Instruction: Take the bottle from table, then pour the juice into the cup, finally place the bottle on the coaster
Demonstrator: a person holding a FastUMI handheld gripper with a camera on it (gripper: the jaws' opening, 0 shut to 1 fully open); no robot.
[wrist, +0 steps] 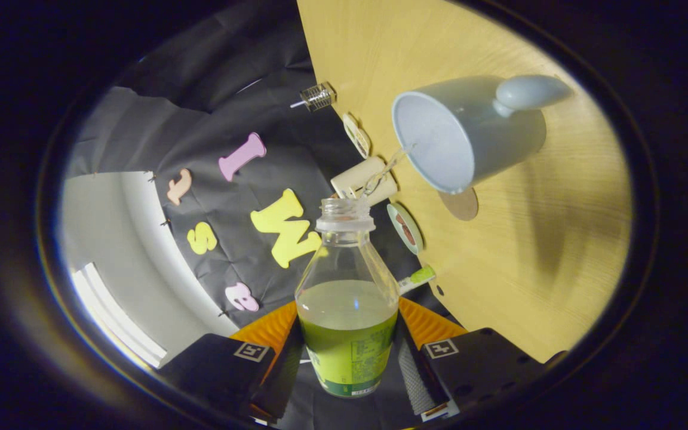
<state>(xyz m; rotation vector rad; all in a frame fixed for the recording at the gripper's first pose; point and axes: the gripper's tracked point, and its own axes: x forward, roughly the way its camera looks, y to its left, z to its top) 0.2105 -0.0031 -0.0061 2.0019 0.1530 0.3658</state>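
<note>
My gripper (349, 358) is shut on a clear plastic bottle (347, 286) with a green label, held between both fingers and tipped over hard, so the table looks rotated. The bottle is uncapped and about half full of pale green juice. A thin stream (383, 173) leaves its mouth and runs into the pale blue cup (469, 134), which stands on the wooden table (535, 251) just beyond the bottle's neck. The cup's handle points away from me. A round brown coaster (460, 205) lies on the table beside the cup's rim, partly covered by it.
Along the table's far edge lie a cream cylinder (363, 179), two small round dishes (357, 136) (405, 229), a green-tipped item (418, 276) and a small clear jar (318, 95). Bare wood stretches beyond the cup.
</note>
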